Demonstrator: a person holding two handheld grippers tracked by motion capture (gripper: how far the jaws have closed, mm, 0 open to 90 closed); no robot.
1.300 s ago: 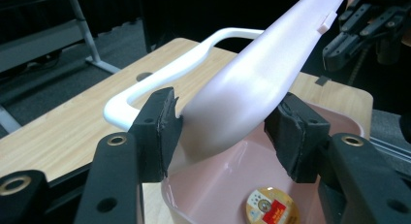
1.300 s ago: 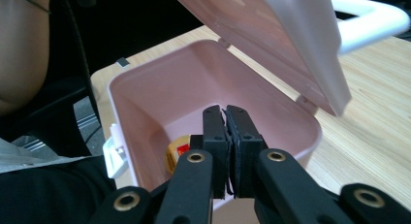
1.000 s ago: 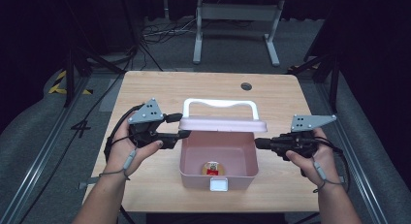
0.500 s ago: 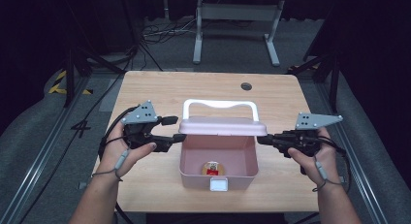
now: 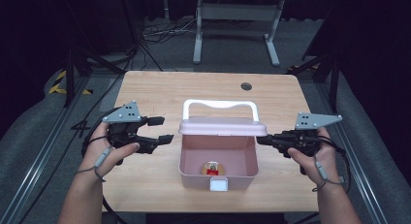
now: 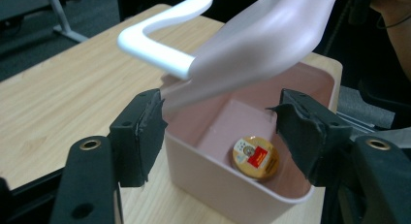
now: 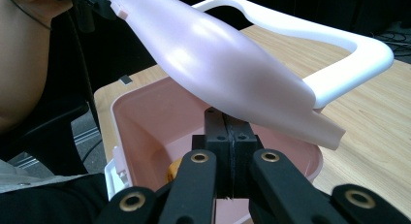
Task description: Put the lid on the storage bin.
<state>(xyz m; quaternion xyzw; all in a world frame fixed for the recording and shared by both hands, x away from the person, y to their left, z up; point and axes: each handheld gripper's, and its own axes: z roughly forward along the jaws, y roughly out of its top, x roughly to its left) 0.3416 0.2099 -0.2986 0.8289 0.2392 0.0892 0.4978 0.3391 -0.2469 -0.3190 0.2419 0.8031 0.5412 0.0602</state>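
Pink box mid-counter, lid raised, round tin inside. Right gripper fingers clenched at lid's right edge (grip on it unclear); left gripper released, just beside box. Judgement: swing lid slowly, steady box with left.

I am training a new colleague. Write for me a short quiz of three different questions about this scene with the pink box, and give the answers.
1. True or false: the left gripper is open.
2. What lies inside the pink plastic box?
A. a spoon
B. a small round gold tin with a red label
C. a sponge
3. Fill in: the pink hinged lid with the white handle is ____ (raised or closed).

Key: 1 true. 2 B. 3 raised; the right gripper, its jaws together, is at the lid's right end, but whether it pinches the edge cannot be told.
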